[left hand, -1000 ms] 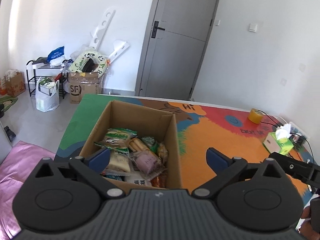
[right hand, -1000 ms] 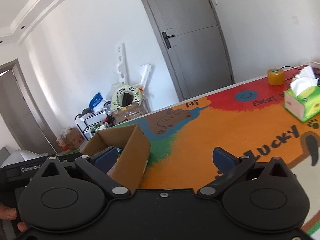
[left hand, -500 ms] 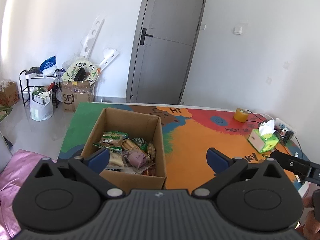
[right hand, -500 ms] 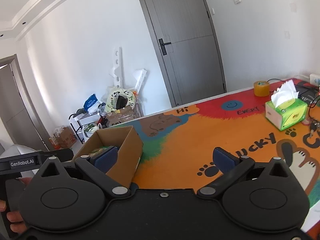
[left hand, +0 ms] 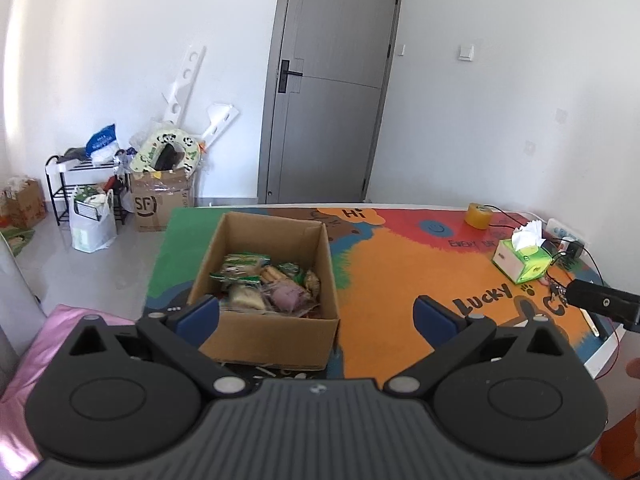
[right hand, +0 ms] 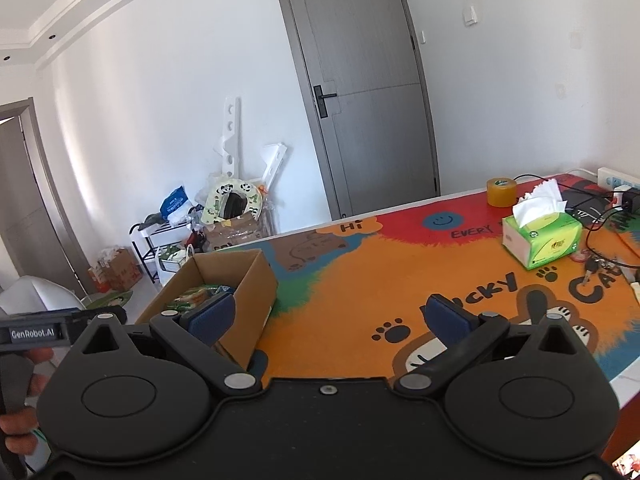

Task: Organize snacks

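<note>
- Two views, left wrist first: the left gripper [left hand: 316, 314] is hovering wide open and empty. The cardboard box [left hand: 269, 300] of snacks [left hand: 266, 286] is sitting directly ahead, below its jaws, long axis pointing away.
- Right wrist: the right gripper [right hand: 332, 318] is hanging wide open, holding nothing. The box [right hand: 224, 300] is lying off to its left, so the left gripper is looking nearer.

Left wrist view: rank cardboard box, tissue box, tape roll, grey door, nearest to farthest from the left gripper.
1. Cardboard box: just ahead of the left gripper, left of centre.
2. Tissue box: right, mid-table.
3. Tape roll: right, far table edge.
4. Grey door: back wall.
</note>
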A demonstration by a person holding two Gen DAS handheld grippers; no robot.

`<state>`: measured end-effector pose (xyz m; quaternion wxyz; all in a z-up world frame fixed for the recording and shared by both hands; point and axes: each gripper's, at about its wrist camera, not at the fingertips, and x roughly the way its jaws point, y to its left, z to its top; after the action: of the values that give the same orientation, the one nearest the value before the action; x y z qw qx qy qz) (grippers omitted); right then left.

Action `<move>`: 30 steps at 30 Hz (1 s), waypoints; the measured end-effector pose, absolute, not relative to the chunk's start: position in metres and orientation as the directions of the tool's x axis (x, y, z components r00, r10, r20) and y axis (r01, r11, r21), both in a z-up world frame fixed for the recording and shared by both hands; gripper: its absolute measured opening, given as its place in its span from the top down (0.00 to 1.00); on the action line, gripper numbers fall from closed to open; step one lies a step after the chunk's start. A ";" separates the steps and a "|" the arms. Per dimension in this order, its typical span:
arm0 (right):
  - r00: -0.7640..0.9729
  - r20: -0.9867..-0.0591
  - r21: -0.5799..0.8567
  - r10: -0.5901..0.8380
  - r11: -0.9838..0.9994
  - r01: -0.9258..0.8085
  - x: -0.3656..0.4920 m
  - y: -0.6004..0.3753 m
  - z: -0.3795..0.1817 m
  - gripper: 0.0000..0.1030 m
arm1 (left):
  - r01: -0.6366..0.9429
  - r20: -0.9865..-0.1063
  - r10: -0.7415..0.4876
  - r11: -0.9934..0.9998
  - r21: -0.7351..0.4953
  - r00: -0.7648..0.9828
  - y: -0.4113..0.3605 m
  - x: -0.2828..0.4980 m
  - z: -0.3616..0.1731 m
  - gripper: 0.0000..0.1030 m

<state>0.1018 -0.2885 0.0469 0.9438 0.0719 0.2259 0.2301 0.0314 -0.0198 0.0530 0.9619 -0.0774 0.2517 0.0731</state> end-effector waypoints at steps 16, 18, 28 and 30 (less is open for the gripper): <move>0.787 -0.418 0.158 0.454 0.889 -0.429 0.076 -0.281 0.055 0.00 | -0.175 -0.485 0.143 0.984 -0.022 0.863 -0.019 -0.001 0.065 0.01; 0.781 -0.425 0.153 0.458 0.886 -0.437 0.076 -0.280 0.054 0.00 | -0.176 -0.489 0.142 0.984 -0.024 0.861 -0.017 0.000 0.064 0.01; 0.781 -0.429 0.158 0.455 0.888 -0.431 0.074 -0.281 0.052 0.00 | -0.168 -0.510 0.122 0.985 -0.044 0.851 -0.015 -0.004 0.062 0.01; 0.780 -0.435 0.158 0.451 0.891 -0.426 0.075 -0.281 0.051 0.00 | -0.169 -0.511 0.124 0.985 -0.041 0.850 -0.015 -0.004 0.062 0.01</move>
<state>0.0749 -0.2809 0.0515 0.9430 0.0255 0.2367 0.2325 -0.0042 -0.0153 0.0617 0.9609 -0.0424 0.2626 0.0763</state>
